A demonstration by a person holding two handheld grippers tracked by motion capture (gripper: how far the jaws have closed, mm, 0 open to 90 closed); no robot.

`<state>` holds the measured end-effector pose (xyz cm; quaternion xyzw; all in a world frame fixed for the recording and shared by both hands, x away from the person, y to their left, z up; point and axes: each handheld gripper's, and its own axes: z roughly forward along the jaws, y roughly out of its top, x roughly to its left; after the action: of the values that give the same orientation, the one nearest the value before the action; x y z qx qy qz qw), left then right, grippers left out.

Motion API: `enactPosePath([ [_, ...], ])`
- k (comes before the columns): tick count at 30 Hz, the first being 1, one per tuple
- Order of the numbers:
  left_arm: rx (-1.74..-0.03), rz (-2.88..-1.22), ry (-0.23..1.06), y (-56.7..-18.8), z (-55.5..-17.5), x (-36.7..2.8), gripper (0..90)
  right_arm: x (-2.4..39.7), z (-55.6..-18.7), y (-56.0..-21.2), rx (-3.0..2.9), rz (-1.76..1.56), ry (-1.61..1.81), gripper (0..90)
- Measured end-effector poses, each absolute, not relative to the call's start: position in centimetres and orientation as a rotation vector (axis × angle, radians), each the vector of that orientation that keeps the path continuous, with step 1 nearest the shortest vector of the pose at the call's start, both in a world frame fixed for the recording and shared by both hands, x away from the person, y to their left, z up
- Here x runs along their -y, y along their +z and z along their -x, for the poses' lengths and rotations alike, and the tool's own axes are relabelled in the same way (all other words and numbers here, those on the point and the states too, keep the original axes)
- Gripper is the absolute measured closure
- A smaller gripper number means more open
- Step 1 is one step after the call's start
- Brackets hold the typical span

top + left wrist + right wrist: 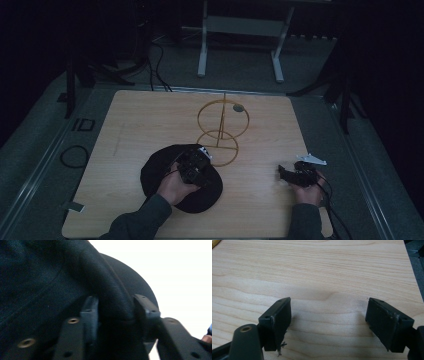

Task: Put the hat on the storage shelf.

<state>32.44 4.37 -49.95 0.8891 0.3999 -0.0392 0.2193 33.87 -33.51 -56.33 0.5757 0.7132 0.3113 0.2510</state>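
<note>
A black cloth hat lies on the wooden table near its front, left of middle. My left gripper sits on top of it. In the left gripper view a thick fold of the hat is pinched between the two jaws, so my left gripper is shut on it. A gold wire stand with two rings on a post rises just behind the hat. My right gripper rests low at the table's front right; in its own view my right gripper stands open over bare wood.
A small grey disc lies on the table by the stand's upper ring. A white frame's legs stand on the floor beyond the table. Cables lie on the floor at the left. Bare wood spreads across the back left.
</note>
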Motion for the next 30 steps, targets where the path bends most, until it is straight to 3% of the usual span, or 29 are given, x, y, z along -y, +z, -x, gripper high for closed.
enactPosePath([
  [8, -1.156, -2.472, -0.042, -49.3, -33.1, -6.5, 77.2, 33.5, -33.9, -56.3, -1.941, -1.566, 0.848, 20.7],
  [17, -1.195, -2.488, 0.063, -48.4, -33.8, -9.1, 78.1, 33.5, -33.9, -56.3, -1.941, -1.566, 0.848, 20.7],
  [30, -1.231, -2.435, 0.057, -46.3, -35.0, -11.4, 77.7, 33.5, -33.9, -56.3, -1.940, -1.567, 0.848, 20.8],
])
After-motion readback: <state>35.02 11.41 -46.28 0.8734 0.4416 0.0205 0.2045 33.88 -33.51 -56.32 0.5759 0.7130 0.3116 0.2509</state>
